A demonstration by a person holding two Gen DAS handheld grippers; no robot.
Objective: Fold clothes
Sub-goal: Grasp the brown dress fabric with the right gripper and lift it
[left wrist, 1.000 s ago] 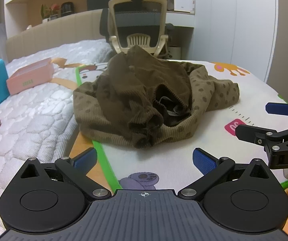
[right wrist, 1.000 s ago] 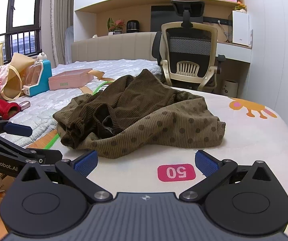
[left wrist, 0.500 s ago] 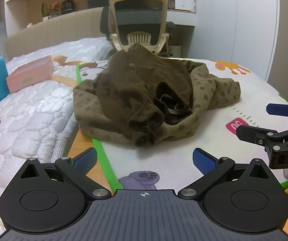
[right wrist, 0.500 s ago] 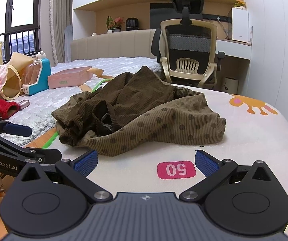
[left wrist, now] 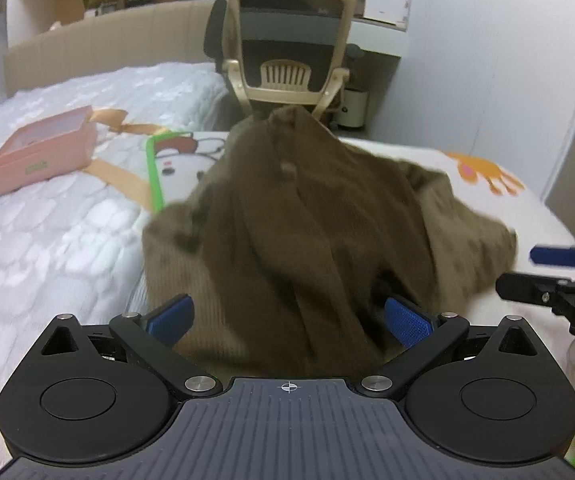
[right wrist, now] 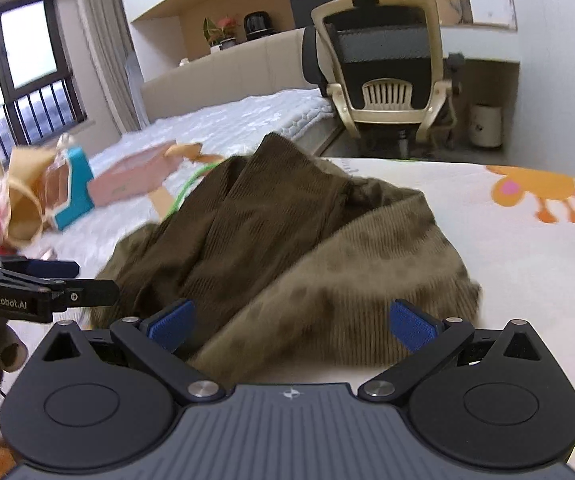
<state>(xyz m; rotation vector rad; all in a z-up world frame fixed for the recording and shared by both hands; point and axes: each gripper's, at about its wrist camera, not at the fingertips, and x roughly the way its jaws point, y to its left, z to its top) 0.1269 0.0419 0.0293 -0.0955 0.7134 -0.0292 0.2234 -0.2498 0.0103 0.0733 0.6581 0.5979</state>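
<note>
Both grippers closer now, fingers apart, crumpled brown garment (left wrist: pixel 307 240) peaking toward chair (left wrist: pixel 287 40).

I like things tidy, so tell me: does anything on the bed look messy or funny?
Yes. The brown clothes lie in a crumpled heap on the play mat, dark corduroy bunched over a lighter dotted part, nothing folded. Both the left hand-held gripper and the right hand-held gripper are open at its near edge. A pink box sits off to the left.

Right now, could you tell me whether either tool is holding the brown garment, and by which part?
Nothing is held. The left tool and right tool are both open, with the crumpled brown garment between their fingers, not clamped.
</note>
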